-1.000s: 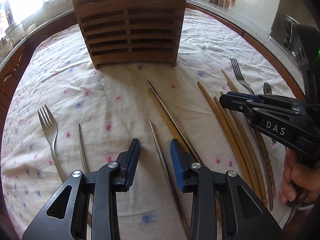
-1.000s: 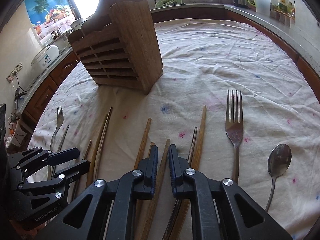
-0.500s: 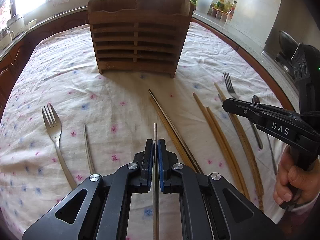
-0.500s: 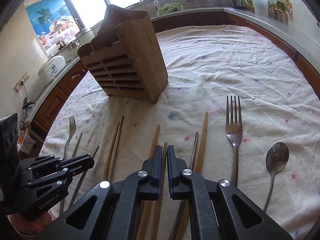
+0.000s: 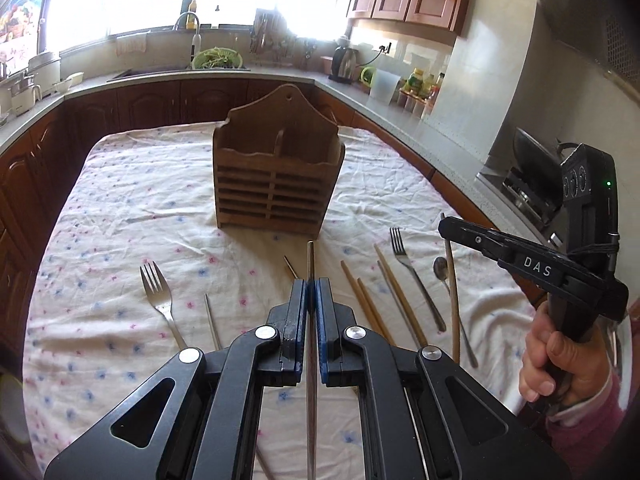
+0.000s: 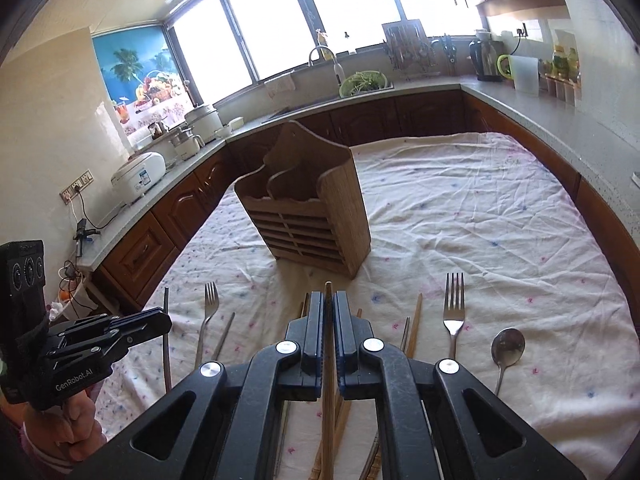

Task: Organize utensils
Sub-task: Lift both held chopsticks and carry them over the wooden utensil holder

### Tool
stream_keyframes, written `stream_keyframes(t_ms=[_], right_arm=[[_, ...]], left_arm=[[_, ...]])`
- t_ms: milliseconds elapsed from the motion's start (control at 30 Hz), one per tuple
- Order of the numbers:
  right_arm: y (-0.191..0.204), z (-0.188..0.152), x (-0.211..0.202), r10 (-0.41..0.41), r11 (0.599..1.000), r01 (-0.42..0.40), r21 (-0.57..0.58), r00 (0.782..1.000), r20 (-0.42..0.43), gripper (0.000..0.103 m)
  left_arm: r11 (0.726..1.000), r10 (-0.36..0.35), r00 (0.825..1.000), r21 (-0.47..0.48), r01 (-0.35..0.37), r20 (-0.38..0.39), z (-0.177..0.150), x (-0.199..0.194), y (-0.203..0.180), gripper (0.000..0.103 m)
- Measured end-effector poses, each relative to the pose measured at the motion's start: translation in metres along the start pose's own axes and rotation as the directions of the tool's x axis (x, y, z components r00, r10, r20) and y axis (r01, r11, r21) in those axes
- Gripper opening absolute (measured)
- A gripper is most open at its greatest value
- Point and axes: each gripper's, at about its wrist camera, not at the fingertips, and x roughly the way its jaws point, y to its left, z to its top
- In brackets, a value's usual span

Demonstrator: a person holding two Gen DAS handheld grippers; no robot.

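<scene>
My left gripper (image 5: 311, 282) is shut on a metal chopstick (image 5: 310, 258), lifted off the cloth, its tip pointing at the wooden utensil holder (image 5: 276, 184). My right gripper (image 6: 328, 294) is shut on a wooden chopstick (image 6: 328, 289), also raised, aimed at the holder (image 6: 308, 216). In the left wrist view the right gripper (image 5: 444, 224) shows at the right with its wooden chopstick (image 5: 452, 280) hanging down. In the right wrist view the left gripper (image 6: 166, 320) holds the metal chopstick (image 6: 166, 344). Several chopsticks, two forks (image 5: 158, 300) (image 6: 454, 308) and a spoon (image 6: 506, 346) lie on the tablecloth.
The table wears a white flowered cloth (image 6: 480, 240). Kitchen counters (image 5: 160, 76) with a sink, rice cooker (image 6: 138, 176), kettle (image 6: 484, 60) and jars ring the table. A stove (image 5: 528, 192) stands at the right. A person's hand (image 5: 560, 364) grips the right tool.
The left jaws closed on the metal chopstick and the right jaws on a wooden one. Both grippers then rose off the cloth with them, and the view tilted up toward the holder.
</scene>
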Motion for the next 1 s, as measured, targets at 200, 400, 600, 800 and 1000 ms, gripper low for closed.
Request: stream_keyframes(t_ms=[200,400,600,800,1000], right_arm=[[0.013,0.011,-0.028,0.013,1.0,-0.011,-0.02,0.997,0.076,0.005],[0.023,0.01,-0.041,0.007,0.999,-0.001,-0.048,0.993,0.115,0.005],[0.021,0.015,-0.043,0.029,0.999,-0.027,-0.022,0.993,0.115,0.005],[0.032,0.031,-0.057,0.034,0.998,-0.026,-0.051,0.984,0.173,0.005],[0.033,0.049,-0.064,0.051,0.999,-0.046,-0.026,0.969,0.24,0.005]], left_arm=[[1.0,-0.012,0.997,-0.021,0.014,0.07,0.002,-0.028,0.006,0.004],[0.999,-0.017,0.993,-0.028,0.02,0.114,0.001,-0.042,0.009,0.004],[0.999,-0.019,0.99,-0.039,0.025,0.137,0.004,-0.051,0.013,0.004],[0.998,-0.009,0.985,-0.056,0.019,0.174,0.015,-0.057,0.021,0.004],[0.999,-0.002,0.979,-0.045,0.012,0.204,0.031,-0.06,0.025,0.004]])
